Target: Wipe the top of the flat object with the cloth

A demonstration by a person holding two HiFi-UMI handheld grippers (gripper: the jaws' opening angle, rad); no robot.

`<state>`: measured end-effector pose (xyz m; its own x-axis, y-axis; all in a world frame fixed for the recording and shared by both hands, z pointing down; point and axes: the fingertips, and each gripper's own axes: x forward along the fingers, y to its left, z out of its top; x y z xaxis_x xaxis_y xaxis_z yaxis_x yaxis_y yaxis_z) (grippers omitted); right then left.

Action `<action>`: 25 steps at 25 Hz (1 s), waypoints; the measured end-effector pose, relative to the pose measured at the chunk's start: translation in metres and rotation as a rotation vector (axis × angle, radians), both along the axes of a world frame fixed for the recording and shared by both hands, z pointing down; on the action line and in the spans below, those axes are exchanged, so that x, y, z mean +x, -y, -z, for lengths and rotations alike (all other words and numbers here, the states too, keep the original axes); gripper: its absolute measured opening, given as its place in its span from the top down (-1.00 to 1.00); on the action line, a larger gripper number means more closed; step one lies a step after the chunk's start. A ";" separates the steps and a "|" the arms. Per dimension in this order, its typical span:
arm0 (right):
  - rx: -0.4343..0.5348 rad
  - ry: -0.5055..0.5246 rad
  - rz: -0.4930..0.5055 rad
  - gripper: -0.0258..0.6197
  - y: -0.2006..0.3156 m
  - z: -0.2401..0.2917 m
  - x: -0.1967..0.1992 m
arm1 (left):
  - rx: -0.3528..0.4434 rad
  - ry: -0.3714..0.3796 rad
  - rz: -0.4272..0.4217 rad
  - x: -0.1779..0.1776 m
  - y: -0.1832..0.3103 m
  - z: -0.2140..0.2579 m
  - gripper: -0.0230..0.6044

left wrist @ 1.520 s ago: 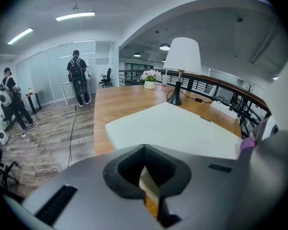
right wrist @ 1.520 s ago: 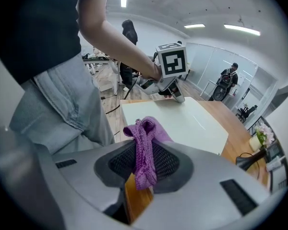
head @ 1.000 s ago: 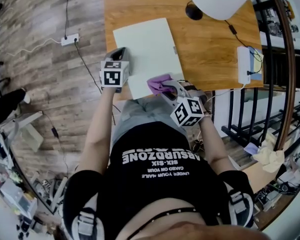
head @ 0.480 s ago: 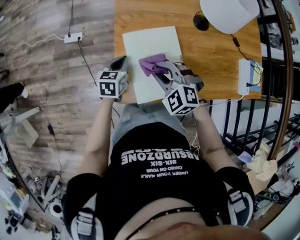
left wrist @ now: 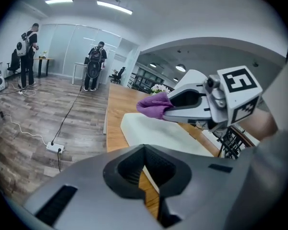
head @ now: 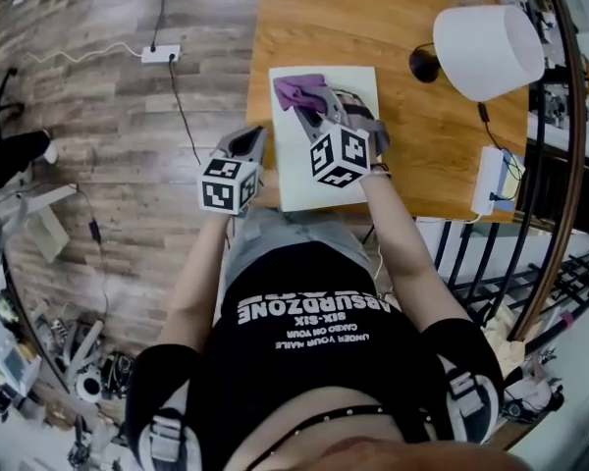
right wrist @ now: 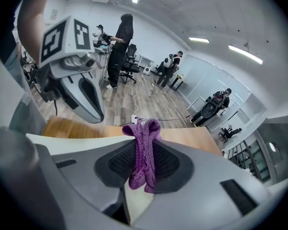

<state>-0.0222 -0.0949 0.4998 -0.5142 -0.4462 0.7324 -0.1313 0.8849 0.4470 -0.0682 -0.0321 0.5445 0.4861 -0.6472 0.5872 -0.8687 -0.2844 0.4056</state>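
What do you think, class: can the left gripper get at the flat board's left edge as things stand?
Probably yes. The left gripper is right beside the flat board's left edge, with nothing between them; the right gripper, shut on the purple cloth, is at the far end.

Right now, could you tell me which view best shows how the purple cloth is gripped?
The right gripper view: the purple cloth sits pinched between the right gripper's fingers, seen straight on. The head view shows a small bunch at the flat board's far end; the left gripper view shows its tip from the side.
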 end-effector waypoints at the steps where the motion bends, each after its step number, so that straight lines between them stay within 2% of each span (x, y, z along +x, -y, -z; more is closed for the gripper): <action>1: 0.000 -0.004 -0.006 0.62 0.005 -0.004 -0.003 | 0.000 -0.003 -0.002 0.001 -0.002 0.001 0.88; 11: -0.008 -0.039 -0.059 0.62 0.036 -0.035 -0.022 | -0.017 0.010 -0.012 0.002 -0.013 -0.006 0.88; 19: -0.020 -0.105 -0.048 0.62 0.031 -0.051 -0.024 | -0.019 0.007 -0.017 0.002 -0.010 -0.006 0.88; 25: -0.013 -0.110 -0.057 0.62 0.031 -0.052 -0.022 | -0.014 0.000 -0.014 0.003 -0.007 -0.004 0.88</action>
